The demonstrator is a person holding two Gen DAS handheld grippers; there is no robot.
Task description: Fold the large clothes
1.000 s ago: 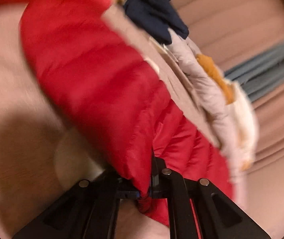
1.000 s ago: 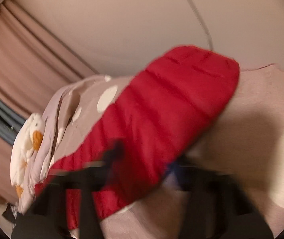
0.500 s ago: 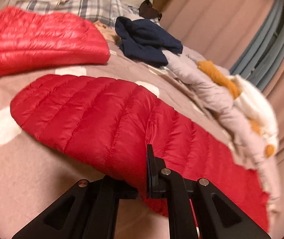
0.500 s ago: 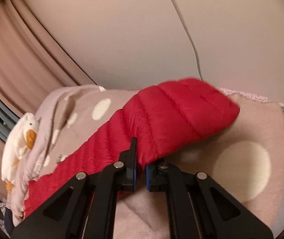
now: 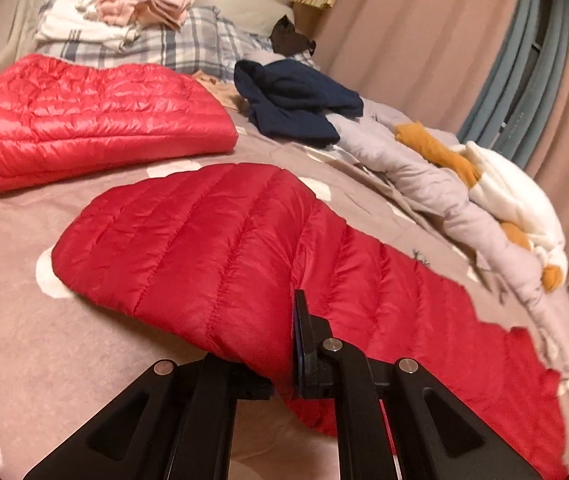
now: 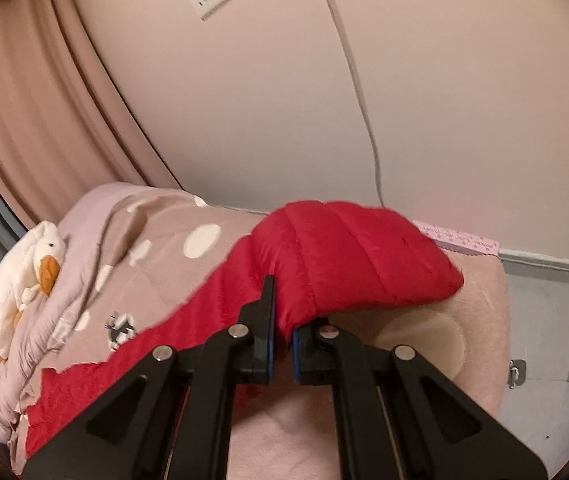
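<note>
Red quilted down jacket [image 5: 220, 240] lies stretched across the bed's taupe polka-dot blanket [image 5: 12, 320], one end doubled over toward the middle. Both grippers hold that doubled edge.

Left gripper [image 5: 284, 368]: jaws clamped on a thick bunch of the red quilting; fabric bulges out between the black fingers. Right gripper [image 6: 282, 344]: jaws pinched nearly together on a thin ridge of the same jacket [image 6: 348, 256], blue pads visible either side of it. Held portion rides slightly above the blanket in the right wrist view; the long tail trails flat toward the lower left of that view.

Progress, as judged from how things lie:
- A second red quilted garment [image 5: 84, 120] sits farther up the bed, already compact and squared, apparently a finished fold.
- Stack of folded pale clothes [image 5: 124, 12] on the plaid bedding at the head, likely done too.
- Current jacket looks to be at its first fold only: one end over, the rest still long and single-layered.
- Dark navy garment [image 5: 296, 100] lies crumpled beyond, unfolded; probably still to do.

Left for this piece: set the doubled edge down, square it, fold the trailing length in. Puffy fill may spring back open.

Plush white duck [image 6: 24, 272] on the rumpled grey duvet at the far side, clear of the work.
</note>
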